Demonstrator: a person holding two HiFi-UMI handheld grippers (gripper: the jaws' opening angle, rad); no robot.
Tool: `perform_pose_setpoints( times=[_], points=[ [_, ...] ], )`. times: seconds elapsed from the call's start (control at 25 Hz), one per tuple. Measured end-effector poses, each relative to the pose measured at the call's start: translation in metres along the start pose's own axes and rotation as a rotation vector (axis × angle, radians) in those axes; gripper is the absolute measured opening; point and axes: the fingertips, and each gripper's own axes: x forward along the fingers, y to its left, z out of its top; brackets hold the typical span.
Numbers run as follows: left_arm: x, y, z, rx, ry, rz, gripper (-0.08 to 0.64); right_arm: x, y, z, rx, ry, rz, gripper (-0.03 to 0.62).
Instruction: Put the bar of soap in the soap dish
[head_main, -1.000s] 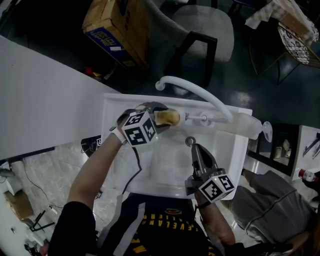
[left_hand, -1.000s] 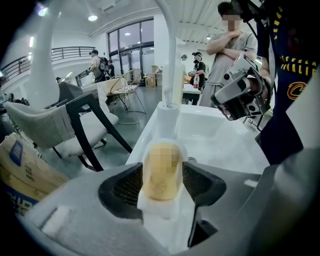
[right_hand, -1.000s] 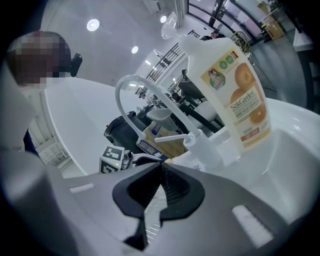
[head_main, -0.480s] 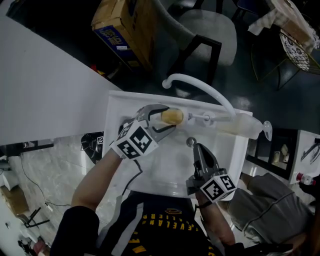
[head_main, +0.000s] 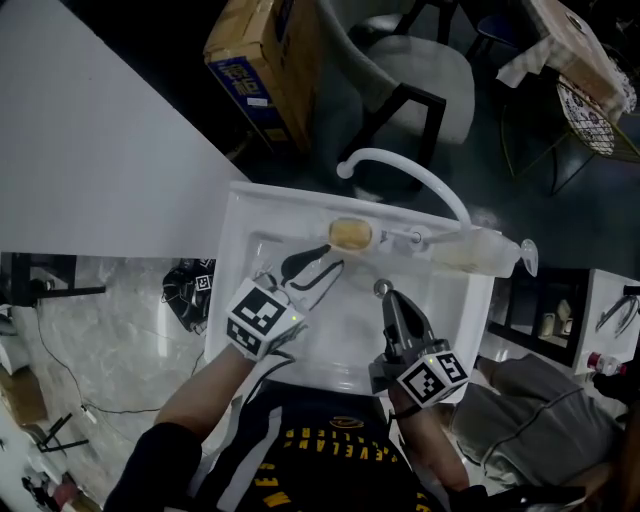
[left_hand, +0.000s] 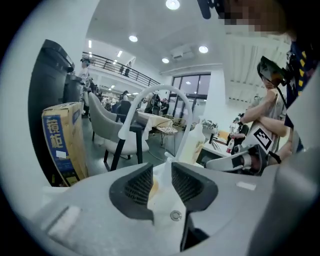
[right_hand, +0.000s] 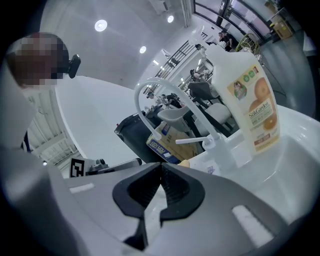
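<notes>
The yellowish bar of soap (head_main: 350, 234) lies on the back ledge of the white sink (head_main: 235, 240), just left of the tap's base. I cannot make out the soap dish under it against the white. My left gripper (head_main: 322, 260) hangs over the basin a little short of the soap. Its jaws are closing with nothing between them, and the soap (left_hand: 153, 187) shows beyond their gap. My right gripper (head_main: 386, 297) hovers over the basin near the drain with its jaws shut and empty (right_hand: 161, 181). The soap (right_hand: 184, 162) peeks just past its tips.
The curved white tap (head_main: 400, 172) arches over the back ledge, its lever (head_main: 405, 237) right of the soap. A soap bottle (head_main: 470, 252) stands at the sink's back right corner. A cardboard box (head_main: 262, 62) and a grey chair (head_main: 420, 70) sit on the floor behind.
My left gripper has let go of the soap, drawn back toward me and rolled, its jaws narrowing. The soap stays on the back ledge. My right gripper has barely moved.
</notes>
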Motion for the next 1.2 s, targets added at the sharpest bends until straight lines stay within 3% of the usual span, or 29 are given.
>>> perform_pose_setpoints(
  times=[0.12, 0.2, 0.44, 0.64, 0.84, 1.2],
  points=[
    [-0.015, -0.006, 0.005, -0.021, -0.041, 0.033, 0.027, -0.001, 0.008, 0.004, -0.007, -0.007, 0.007, 0.002],
    [-0.023, -0.01, 0.004, -0.031, -0.055, 0.04, 0.002, -0.001, 0.014, 0.005, -0.023, -0.005, 0.016, 0.002],
    [-0.039, -0.024, 0.0, -0.058, -0.07, 0.046, 0.002, -0.006, 0.036, 0.004, -0.086, 0.003, 0.068, 0.002],
    [-0.047, -0.036, -0.001, -0.063, -0.064, 0.053, 0.002, -0.013, 0.07, 0.009, -0.229, -0.022, 0.142, 0.002],
    [-0.055, -0.045, 0.007, -0.052, -0.091, 0.052, 0.002, -0.018, 0.088, 0.013, -0.318, -0.043, 0.162, 0.002],
    [-0.063, -0.069, 0.024, -0.005, -0.136, 0.028, 0.002, -0.03, 0.104, 0.021, -0.368, -0.08, 0.18, 0.002]
  ],
)
